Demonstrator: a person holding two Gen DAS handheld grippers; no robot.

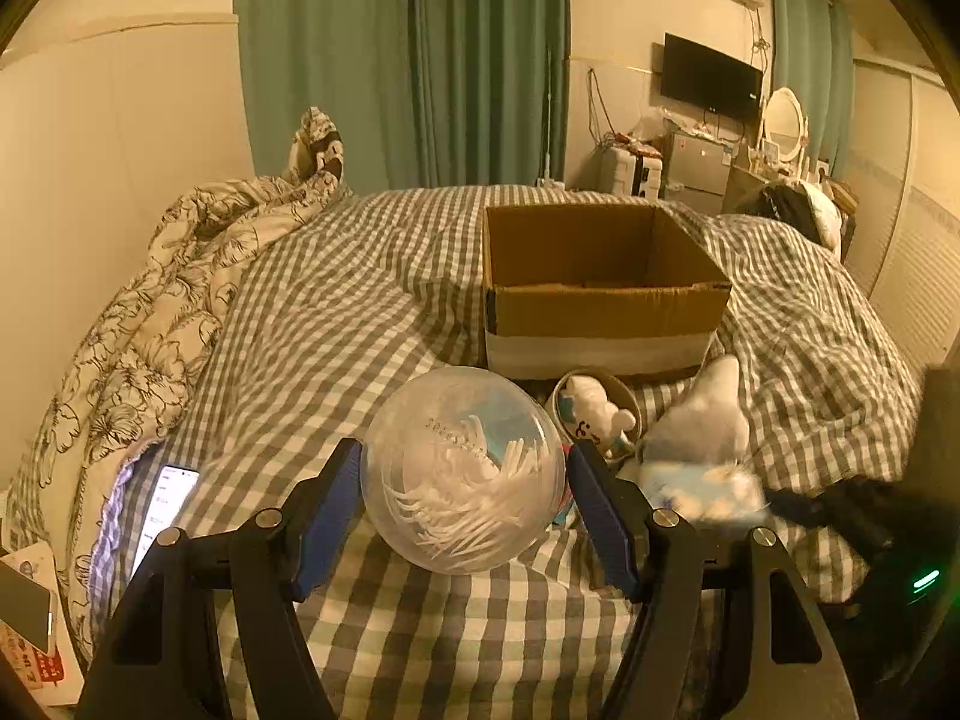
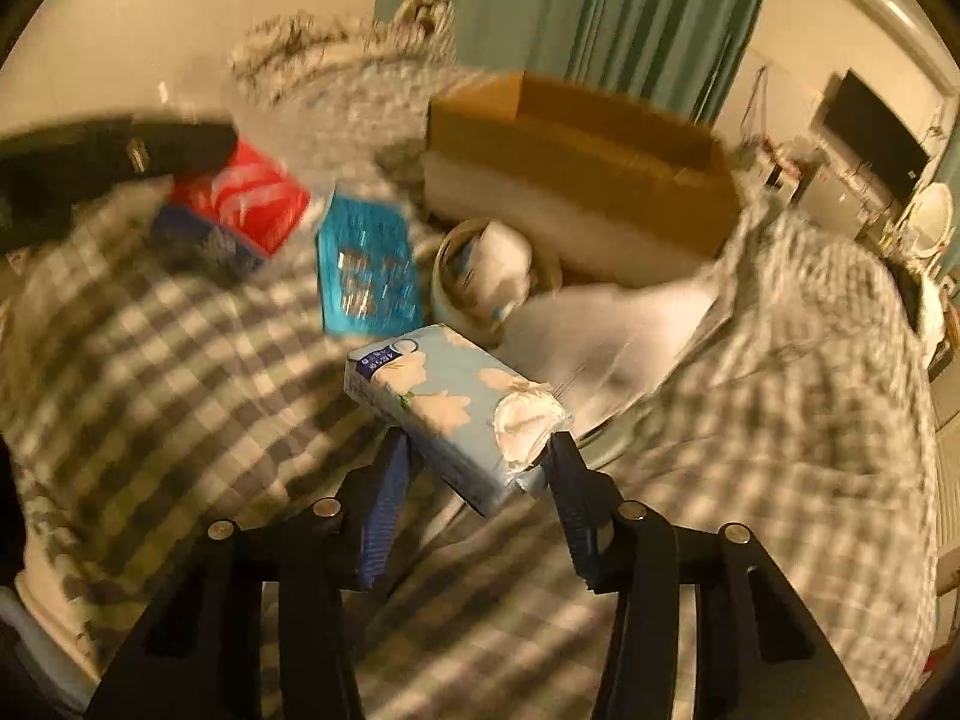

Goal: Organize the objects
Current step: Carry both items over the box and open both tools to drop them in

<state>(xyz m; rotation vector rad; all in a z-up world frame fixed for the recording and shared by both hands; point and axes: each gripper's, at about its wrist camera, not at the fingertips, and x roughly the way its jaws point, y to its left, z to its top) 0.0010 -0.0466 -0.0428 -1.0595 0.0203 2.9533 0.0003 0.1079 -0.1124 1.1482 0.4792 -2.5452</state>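
Observation:
My left gripper point(image 1: 465, 471) is shut on a clear round container of white picks point(image 1: 463, 471), held above the checked bed cover. My right gripper point(image 2: 477, 450) is shut on a light blue tissue pack point(image 2: 444, 396), tilted, with white tissue showing at its right end. The pack also shows blurred in the left wrist view point(image 1: 702, 489). An open cardboard box point(image 1: 600, 294) stands on the bed beyond both grippers; it also shows in the right wrist view point(image 2: 576, 168).
A tape roll holding a small white plush point(image 1: 600, 414) lies before the box, beside a white cloth point(image 2: 606, 324). A red and blue pack point(image 2: 234, 210) and a teal packet point(image 2: 366, 264) lie left. A lit phone point(image 1: 165, 510) and floral duvet point(image 1: 168, 300) lie at the left.

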